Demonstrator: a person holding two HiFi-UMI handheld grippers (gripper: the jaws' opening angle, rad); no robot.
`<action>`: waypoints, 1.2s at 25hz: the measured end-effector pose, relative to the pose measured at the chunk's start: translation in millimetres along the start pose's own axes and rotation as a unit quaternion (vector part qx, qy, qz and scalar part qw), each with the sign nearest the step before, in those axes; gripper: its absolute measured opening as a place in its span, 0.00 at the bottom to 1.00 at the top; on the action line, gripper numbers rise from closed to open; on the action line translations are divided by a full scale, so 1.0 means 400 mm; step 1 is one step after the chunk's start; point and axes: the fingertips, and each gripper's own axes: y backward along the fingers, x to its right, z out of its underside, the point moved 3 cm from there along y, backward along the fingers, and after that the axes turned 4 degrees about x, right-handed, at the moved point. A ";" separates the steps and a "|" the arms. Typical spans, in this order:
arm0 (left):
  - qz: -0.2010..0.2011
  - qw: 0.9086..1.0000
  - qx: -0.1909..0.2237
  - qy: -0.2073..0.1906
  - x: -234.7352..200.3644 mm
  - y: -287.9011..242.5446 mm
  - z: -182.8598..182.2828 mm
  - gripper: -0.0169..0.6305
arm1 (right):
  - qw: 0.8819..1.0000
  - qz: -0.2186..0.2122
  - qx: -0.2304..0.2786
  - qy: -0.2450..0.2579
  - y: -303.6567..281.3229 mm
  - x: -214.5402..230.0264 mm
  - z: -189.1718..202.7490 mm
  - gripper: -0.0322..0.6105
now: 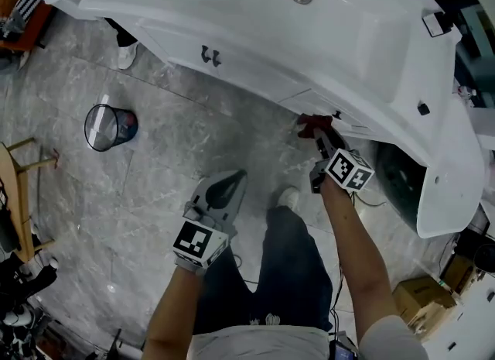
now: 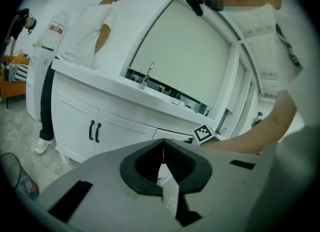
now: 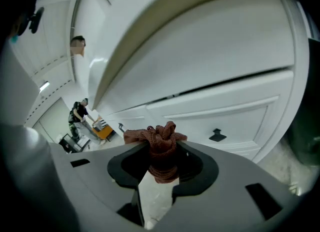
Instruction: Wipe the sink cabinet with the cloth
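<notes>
A mesh wastebasket (image 1: 107, 127) stands on the grey marbled floor (image 1: 155, 219), well left of the left gripper (image 1: 232, 182); a cardboard box (image 1: 418, 298) sits right of the right gripper (image 1: 319, 138).

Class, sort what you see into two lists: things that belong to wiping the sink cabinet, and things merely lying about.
In the job:
cloth
right claw, shut on the cloth
cabinet

Lying about:
bin on the floor
box
left claw, shut, holding nothing

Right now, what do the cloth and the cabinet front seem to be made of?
The cloth looks like soft knitted or terry fabric: reddish-brown, loopy, bunched. The cabinet front is probably painted wood or laminate: white, smooth, faintly glossy.
</notes>
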 end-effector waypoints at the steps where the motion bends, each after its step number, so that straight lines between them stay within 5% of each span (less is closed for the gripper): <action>1: 0.000 1.000 -0.001 -0.003 0.013 0.003 -0.016 0.04 | 1.000 -0.012 -0.001 0.009 0.026 -0.028 -0.011 0.26; 13: -0.020 0.999 0.018 -0.018 0.083 0.047 -0.269 0.04 | 0.989 -0.105 0.067 0.082 0.279 -0.370 -0.287 0.26; 30: 0.001 0.994 0.086 -0.068 0.242 0.151 -0.631 0.04 | 0.951 -0.212 0.148 0.171 0.580 -0.709 -0.585 0.26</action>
